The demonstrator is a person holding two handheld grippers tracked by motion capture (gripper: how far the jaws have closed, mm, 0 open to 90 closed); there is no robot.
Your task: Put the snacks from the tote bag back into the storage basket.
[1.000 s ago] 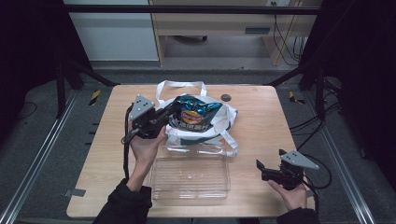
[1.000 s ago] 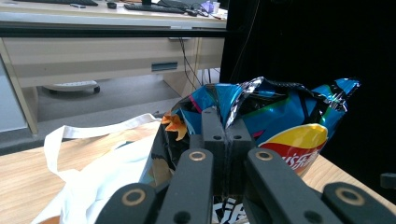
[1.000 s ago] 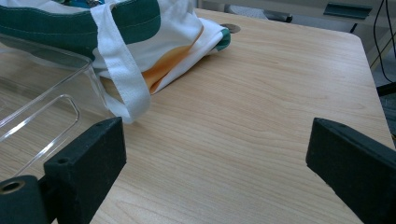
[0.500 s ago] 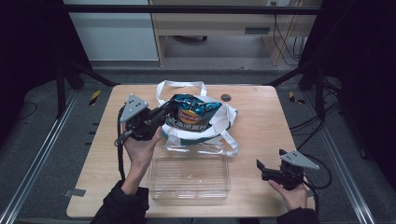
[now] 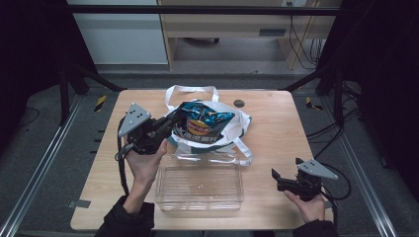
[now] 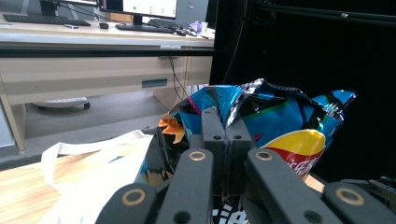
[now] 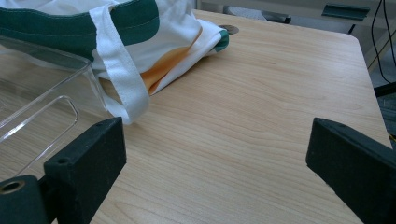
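A blue chip bag [image 5: 203, 121] hangs over the open mouth of a white tote bag [image 5: 237, 126] with green trim. My left gripper [image 5: 173, 123] reaches in from the left, shut on the bag's left edge. In the left gripper view the black jaws meet on the crinkled chip bag [image 6: 285, 116], my left gripper [image 6: 224, 128] pinching its foil. My right gripper [image 5: 277, 180] rests low at the table's front right, open and holding nothing. In the right gripper view my right gripper [image 7: 215, 154] spans bare wood, with the tote bag [image 7: 140, 28] farther off.
A clear plastic container [image 5: 200, 185] stands in front of the tote, its corner [image 7: 42, 93] near my right gripper. A dark round cap [image 5: 239, 103] sits at the table's [image 5: 276, 133] back edge. Cables trail on the floor to the right.
My left gripper has moved to the left and a little up, taking the chip bag with it. The right gripper has stayed in place.
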